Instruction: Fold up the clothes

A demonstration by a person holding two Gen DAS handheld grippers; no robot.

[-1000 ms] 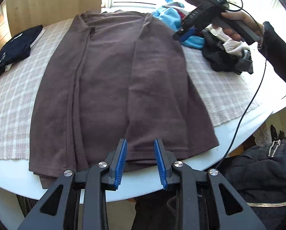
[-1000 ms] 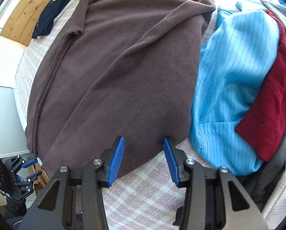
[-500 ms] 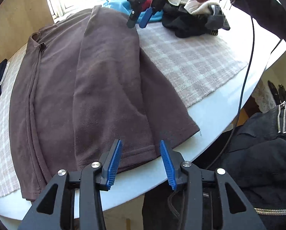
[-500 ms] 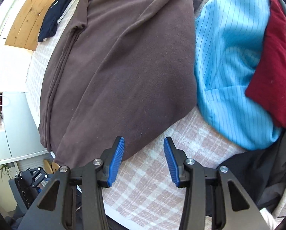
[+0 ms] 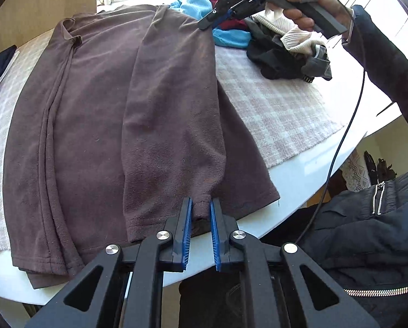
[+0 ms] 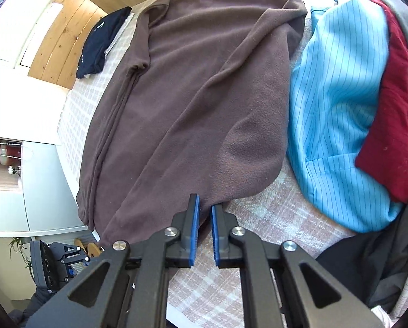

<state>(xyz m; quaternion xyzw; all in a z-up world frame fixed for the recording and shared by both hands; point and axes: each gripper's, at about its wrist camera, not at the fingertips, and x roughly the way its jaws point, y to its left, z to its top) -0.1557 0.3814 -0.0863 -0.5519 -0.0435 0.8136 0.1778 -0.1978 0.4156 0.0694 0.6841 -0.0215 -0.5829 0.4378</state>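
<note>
A brown fleece sweater (image 5: pixel 94 114) lies spread on the checked cloth (image 5: pixel 272 109), its right side folded over toward the middle. My left gripper (image 5: pixel 200 213) is shut on the lower corner of that folded side, near the table's front edge. In the left wrist view a hand holds my right gripper (image 5: pixel 208 23) at the sweater's far right shoulder. In the right wrist view the sweater (image 6: pixel 204 95) stretches away from me, and the right gripper (image 6: pixel 204 213) pinches its near edge between the blue pads (image 6: pixel 193 218).
A heap of clothes sits right of the sweater: light blue striped shirt (image 6: pixel 335 114), red garment (image 6: pixel 389 125), black and white pieces (image 5: pixel 286 52). A folded navy garment (image 6: pixel 100 43) lies at the far side. The white table edge (image 5: pixel 299 172) curves near a dark jacket (image 5: pixel 367 218); a cable (image 5: pixel 348 125) hangs across.
Both grippers were open above the sweater and have shut on it. The sweater's right side has been pulled over onto the middle.
</note>
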